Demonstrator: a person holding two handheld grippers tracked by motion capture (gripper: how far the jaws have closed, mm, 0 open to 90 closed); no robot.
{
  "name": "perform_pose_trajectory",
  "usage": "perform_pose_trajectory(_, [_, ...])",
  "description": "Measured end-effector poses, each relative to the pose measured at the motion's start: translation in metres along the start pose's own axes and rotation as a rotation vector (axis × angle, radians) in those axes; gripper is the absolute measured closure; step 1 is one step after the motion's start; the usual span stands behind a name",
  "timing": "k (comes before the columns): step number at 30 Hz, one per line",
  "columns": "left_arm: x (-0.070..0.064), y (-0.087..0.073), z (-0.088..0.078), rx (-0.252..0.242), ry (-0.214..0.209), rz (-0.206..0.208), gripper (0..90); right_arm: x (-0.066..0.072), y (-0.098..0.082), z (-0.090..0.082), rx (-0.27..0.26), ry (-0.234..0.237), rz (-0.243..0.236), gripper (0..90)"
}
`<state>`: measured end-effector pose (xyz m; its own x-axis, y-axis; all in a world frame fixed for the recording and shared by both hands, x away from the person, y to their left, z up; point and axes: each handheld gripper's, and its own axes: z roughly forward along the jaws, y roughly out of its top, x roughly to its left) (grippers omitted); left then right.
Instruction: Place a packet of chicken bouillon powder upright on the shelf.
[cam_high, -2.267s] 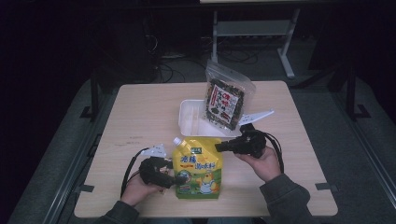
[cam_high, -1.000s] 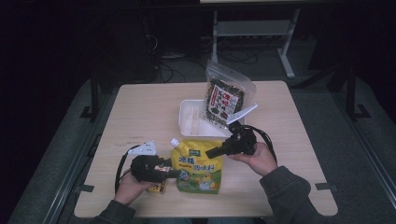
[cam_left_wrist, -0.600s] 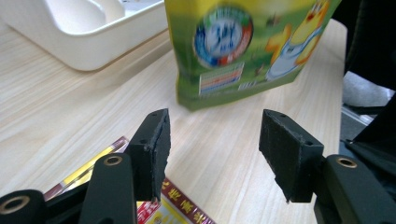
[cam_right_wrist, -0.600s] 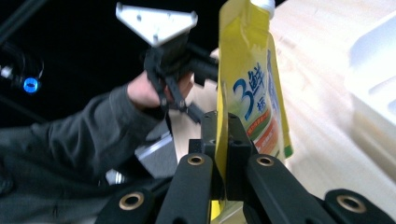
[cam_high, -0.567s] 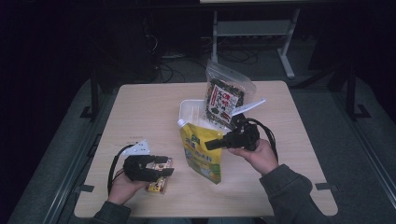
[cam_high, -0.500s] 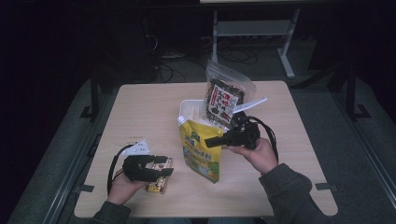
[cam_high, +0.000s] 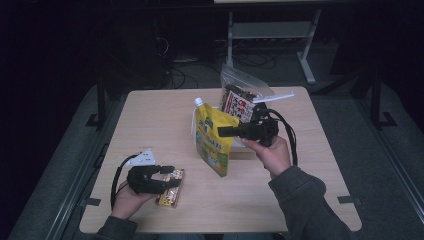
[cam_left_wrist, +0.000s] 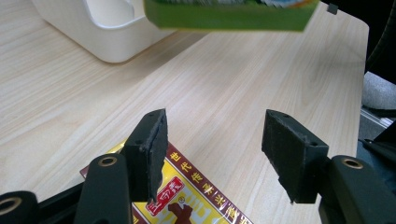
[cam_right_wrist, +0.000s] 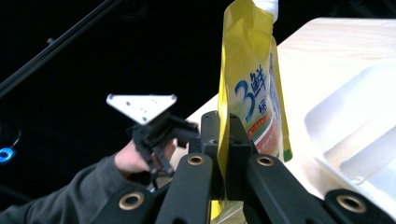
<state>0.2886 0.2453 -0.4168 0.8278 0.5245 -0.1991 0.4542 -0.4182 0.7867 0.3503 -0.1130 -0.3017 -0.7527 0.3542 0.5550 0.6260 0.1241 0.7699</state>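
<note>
Right gripper clamps the yellow pouch upright above the table.

In the high view, the left claw sits at the lower left of the frame, held low over the table by the left hand, whose forearm enters from the bottom edge. Its 2 jaws have just been opening and stand apart with nothing pressed between the pads. The right claw sits just right of centre, held level and pointing toward the frame's left by the right hand on a dark-sleeved forearm rising from the lower right, its jaws clamped tight on a yellow pouch.
</note>
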Motion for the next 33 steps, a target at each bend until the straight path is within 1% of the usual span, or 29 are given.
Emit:
perform_pose_trajectory(8, [0.001,0.000,-0.001,-0.002,0.003,0.000,39.9,-0.003,0.012,0.003,-0.064,-0.055,0.032,89.7])
perform_pose_trajectory(11, [0.001,0.000,-0.001,-0.001,0.005,0.000,39.8,-0.005,0.017,0.006,-0.090,-0.078,0.035,89.6])
perform_pose_trajectory(14, [0.001,-0.001,0.000,0.000,0.003,0.000,39.6,-0.008,0.023,0.011,-0.119,-0.099,0.048,89.7])
perform_pose_trajectory(15, [0.002,-0.001,0.000,-0.001,0.002,-0.002,39.5,-0.009,0.025,0.012,-0.126,-0.113,0.048,89.6])
perform_pose_trajectory(20, [0.002,-0.001,0.000,-0.001,-0.002,-0.003,39.6,-0.017,0.035,0.024,-0.157,-0.158,0.055,89.6])
perform_pose_trajectory(23, [0.002,-0.001,-0.001,-0.002,-0.002,-0.003,39.5,-0.023,0.037,0.031,-0.188,-0.184,0.068,89.6])
perform_pose_trajectory(25, [0.002,-0.001,-0.001,-0.002,-0.003,-0.004,39.5,-0.026,0.039,0.037,-0.194,-0.208,0.066,89.6])
perform_pose_trajectory(28, [0.003,-0.001,-0.001,-0.003,-0.003,-0.007,39.5,-0.030,0.042,0.045,-0.208,-0.221,0.071,89.6])
perform_pose_trajectory(32, [0.003,-0.001,-0.002,-0.005,-0.004,-0.005,39.6,-0.033,0.044,0.057,-0.218,-0.249,0.059,89.6])
perform_pose_trajectory(33, [0.004,-0.001,-0.002,-0.006,-0.004,-0.005,39.6,-0.034,0.045,0.059,-0.216,-0.262,0.048,89.6])
